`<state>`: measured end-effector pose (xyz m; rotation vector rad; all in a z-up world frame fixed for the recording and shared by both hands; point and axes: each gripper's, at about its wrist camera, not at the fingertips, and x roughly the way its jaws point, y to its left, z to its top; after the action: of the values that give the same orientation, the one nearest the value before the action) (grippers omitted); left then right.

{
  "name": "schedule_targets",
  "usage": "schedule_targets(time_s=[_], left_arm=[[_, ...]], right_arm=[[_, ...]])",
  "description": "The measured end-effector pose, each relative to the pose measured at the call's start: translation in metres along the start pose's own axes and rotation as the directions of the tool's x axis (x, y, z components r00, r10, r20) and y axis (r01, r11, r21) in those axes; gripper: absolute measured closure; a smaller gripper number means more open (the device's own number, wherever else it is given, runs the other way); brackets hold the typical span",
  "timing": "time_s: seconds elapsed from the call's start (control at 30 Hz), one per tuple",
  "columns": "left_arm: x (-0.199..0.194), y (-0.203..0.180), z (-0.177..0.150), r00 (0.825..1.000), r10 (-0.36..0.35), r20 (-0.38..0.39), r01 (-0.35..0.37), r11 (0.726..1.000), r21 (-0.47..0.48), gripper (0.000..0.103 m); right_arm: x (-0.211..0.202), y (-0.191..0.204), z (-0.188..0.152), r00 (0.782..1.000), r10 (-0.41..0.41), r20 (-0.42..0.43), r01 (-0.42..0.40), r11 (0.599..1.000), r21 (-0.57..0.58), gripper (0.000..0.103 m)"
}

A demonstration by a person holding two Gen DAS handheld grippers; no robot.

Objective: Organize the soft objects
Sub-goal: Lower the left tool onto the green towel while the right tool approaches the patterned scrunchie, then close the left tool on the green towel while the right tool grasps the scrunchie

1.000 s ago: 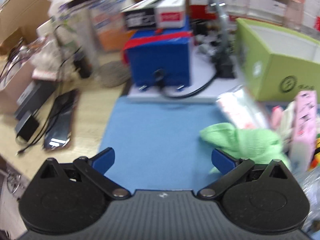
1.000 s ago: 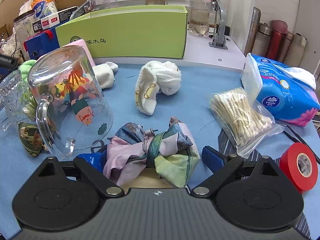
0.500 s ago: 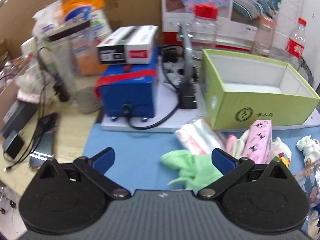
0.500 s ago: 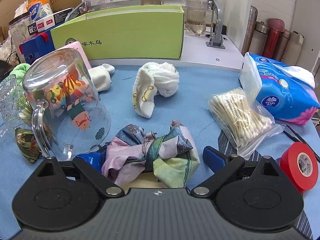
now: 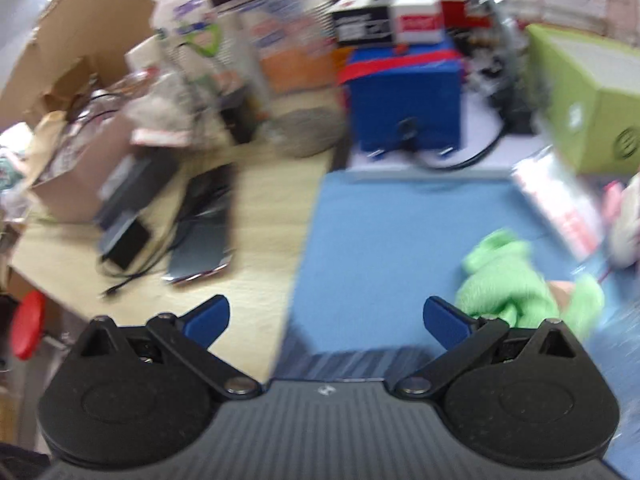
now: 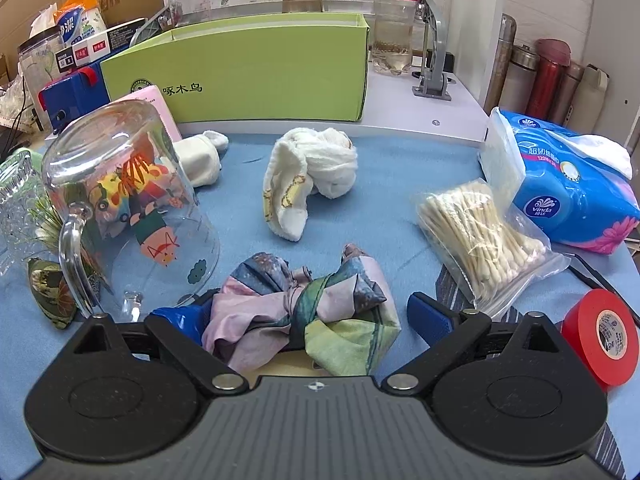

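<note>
On the blue mat [image 5: 384,240], the left gripper [image 5: 326,316] has swung leftward, jaws wide; the crumpled green knit cloth [image 5: 508,284] now lies just beside its right finger, ungrasped.

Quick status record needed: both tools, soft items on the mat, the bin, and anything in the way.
left tool: open, empty, picture blurred
right tool: open around the patterned scarf, not clamped
other soft items: white cloth, small sock, green cloth
bin: green box, behind the blue mat
in the way: upturned glass mug, just left of the scarf
not soft: cotton swabs, red tape
</note>
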<state>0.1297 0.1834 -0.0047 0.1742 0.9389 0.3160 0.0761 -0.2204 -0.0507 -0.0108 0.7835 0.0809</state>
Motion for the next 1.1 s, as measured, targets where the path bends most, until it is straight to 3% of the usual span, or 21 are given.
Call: schedule_targets(time_s=[0.17, 0.37, 0.47, 0.6, 0.77, 0.87, 1.1], left_arm=[[-0.027, 0.028, -0.014, 0.997, -0.052, 0.053, 0.056, 0.995, -0.085, 0.001], [-0.044, 0.012, -0.016, 0.981, -0.175, 0.078, 0.179, 0.983, -0.045, 0.001], [-0.035, -0.002, -0.009, 0.98, -0.191, 0.057, 0.193, 0.98, -0.039, 0.001], [-0.011, -0.025, 0.002, 0.966, -0.26, 0.002, 0.26, 0.966, -0.002, 0.001], [0.02, -0.042, 0.006, 0.968, -0.241, -0.063, 0.242, 0.97, 0.01, 0.001], [0.03, -0.043, 0.002, 0.956, -0.279, -0.091, 0.279, 0.96, -0.015, 0.001], [0.035, -0.038, -0.002, 0.943, -0.323, -0.078, 0.322, 0.946, -0.027, 0.001]], right_arm=[[0.0, 0.001, -0.001, 1.0, -0.004, 0.007, 0.004, 1.0, 0.003, 0.016], [-0.001, 0.001, -0.001, 1.0, -0.006, 0.005, 0.006, 1.0, 0.002, 0.016], [0.0, 0.0, -0.001, 1.0, -0.004, 0.012, 0.004, 1.0, 0.001, 0.016], [-0.001, 0.001, -0.002, 1.0, -0.006, 0.013, 0.006, 1.0, 0.003, 0.016], [0.001, -0.001, -0.001, 1.0, 0.003, 0.017, -0.003, 1.0, -0.003, 0.014], [0.002, -0.001, -0.002, 0.999, -0.01, 0.039, 0.01, 1.0, 0.006, 0.013], [0.001, -0.002, -0.008, 0.995, -0.033, 0.097, 0.031, 0.999, 0.025, 0.013]])
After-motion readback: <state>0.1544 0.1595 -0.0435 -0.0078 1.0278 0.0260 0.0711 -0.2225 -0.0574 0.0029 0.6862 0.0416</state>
